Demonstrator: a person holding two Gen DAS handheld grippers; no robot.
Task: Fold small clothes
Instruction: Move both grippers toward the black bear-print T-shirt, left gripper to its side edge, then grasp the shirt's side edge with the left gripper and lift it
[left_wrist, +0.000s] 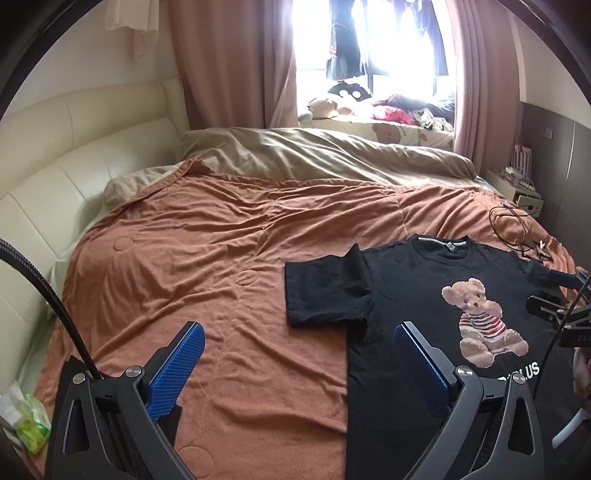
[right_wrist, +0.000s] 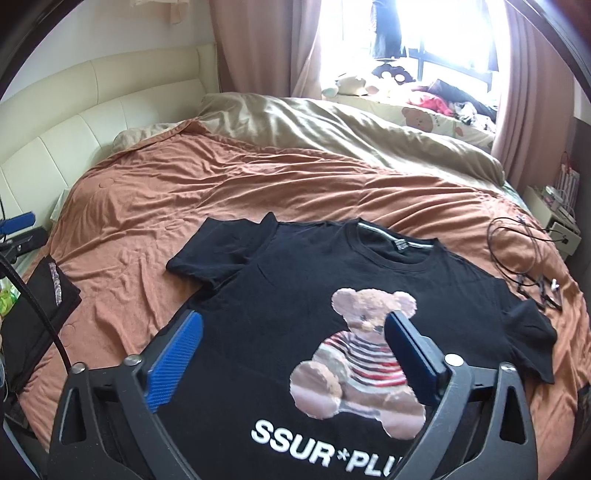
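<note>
Black T-shirt lies flat, front up, on the orange-brown blanket covering the bed, collar toward the window, hem toward the cameras. Teddy bear print on the chest, white lettering "SSUR*PLU" below it, partly cut off by the claw frame. One sleeve spread out flat to the left in both views; other sleeve out to the right, edge slightly rumpled.

Left claw: blue-padded fingers spread wide, nothing between them, above the blanket and the shirt's left edge. Not touching fabric as far as visible.

Right claw: fingers wide apart, empty, over the shirt's chest, one pad near the shirt's left side, the other in front of the bear print. Contact with fabric can't be told.

Beige duvet bunched at the far side of the bed. Cream padded headboard on the left. Black cables on the blanket right of the shirt. Dark folded item at the bed's left edge. Plush toys on the window ledge, pink curtains at the sides.
</note>
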